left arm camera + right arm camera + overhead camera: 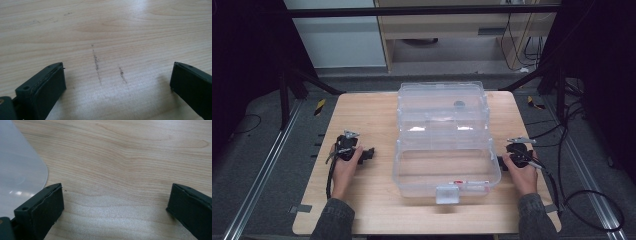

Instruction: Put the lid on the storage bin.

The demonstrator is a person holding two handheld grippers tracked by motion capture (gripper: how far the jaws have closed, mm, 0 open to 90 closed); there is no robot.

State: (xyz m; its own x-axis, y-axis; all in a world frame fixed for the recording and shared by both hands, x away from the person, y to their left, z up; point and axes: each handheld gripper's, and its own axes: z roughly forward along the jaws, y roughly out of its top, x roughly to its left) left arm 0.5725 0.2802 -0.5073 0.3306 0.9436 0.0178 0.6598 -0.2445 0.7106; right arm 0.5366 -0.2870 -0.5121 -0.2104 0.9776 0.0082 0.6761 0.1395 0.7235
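A clear plastic compartment box (444, 140) sits closed mid light wooden tabletop (362, 210). The left gripper (371, 153) and right gripper (502, 163) rest either side of it, both with fingers spread wide and nothing between them.

High view sits above the near edge of the wooden table (362, 115), facing forward and down, far enough to take in the whole tabletop, both hands and the floor behind. Left gripper view rides the left gripper (117, 82), very close to the bare wood, looking down along its jaws. Right gripper view rides the right gripper (115, 202), equally close, catching a rounded corner of the clear plastic box (17, 170). All three share the tabletop; box shared by high and right.
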